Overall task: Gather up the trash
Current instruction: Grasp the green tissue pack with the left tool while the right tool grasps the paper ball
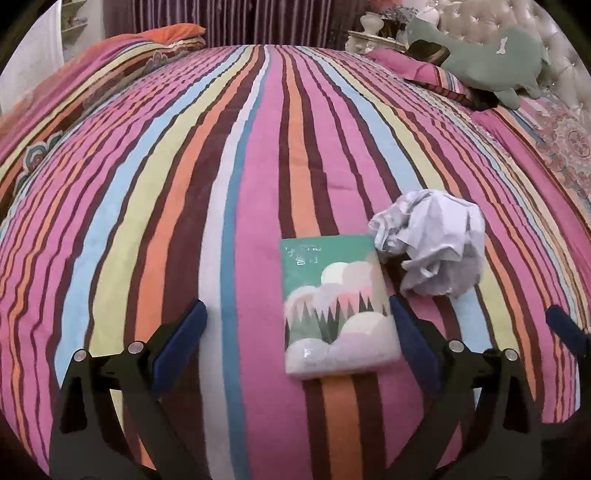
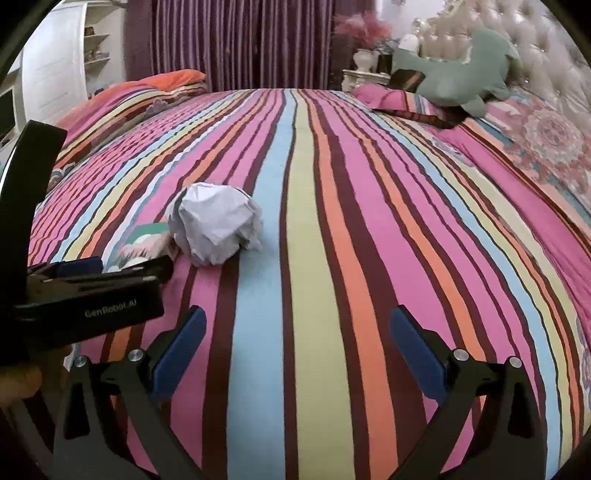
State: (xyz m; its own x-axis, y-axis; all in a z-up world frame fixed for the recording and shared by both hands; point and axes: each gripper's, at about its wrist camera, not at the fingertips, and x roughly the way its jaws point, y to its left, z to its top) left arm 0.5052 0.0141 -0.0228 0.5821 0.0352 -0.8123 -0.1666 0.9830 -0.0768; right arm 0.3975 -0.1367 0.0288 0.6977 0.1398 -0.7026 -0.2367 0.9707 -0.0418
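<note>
Both grippers are spread wide and hold nothing. My left gripper (image 1: 297,334) hovers low over the bedspread (image 1: 147,221) with its blue pads (image 1: 181,343) far apart; the book lies between them, closer to the right-hand pad, touching neither as far as I can tell. My right gripper (image 2: 297,349) is just as wide, with only striped cloth between its fingers.

The paper ball (image 1: 432,243) is the trash: a crumpled white wad sitting on the bedspread. In the left view it lies ahead and to the right of my left gripper, beyond the fingertips, just beside the far right corner of the book (image 1: 338,308). Whether it touches the book I cannot say. In the right view it lies ahead and left of my right gripper, well apart from its pads, with the book's edge showing behind it on the left.

The book has a green cover with clouds and trees and lies flat, face up. At the head of the bed a green plush toy (image 1: 495,62) rests on a pillow (image 1: 417,70) by the tufted headboard (image 1: 517,22). A folded quilt (image 1: 147,48) lies at the far left, and purple curtains (image 2: 240,40) hang behind.
</note>
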